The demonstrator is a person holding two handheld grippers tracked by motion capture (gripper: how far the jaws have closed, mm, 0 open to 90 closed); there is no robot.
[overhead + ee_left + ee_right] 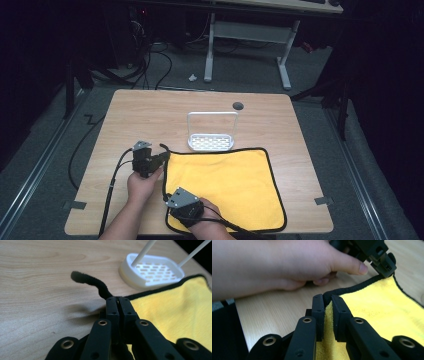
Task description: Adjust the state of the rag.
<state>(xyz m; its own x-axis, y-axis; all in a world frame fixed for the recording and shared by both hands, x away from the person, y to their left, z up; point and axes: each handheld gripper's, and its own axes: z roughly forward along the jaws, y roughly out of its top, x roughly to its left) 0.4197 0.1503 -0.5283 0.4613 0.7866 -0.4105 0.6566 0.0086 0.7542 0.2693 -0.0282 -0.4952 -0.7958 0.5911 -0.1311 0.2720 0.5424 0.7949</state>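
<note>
No readable text, label, brand, number or sign anywhere. Yellow cloth [225,182]: plain, black trim, no tag showing. White rack [211,141]: blank plastic. Wooden table [150,115]: bare grain, no markings. Gripper bodies: black, unmarked, brass rivets only.
</note>
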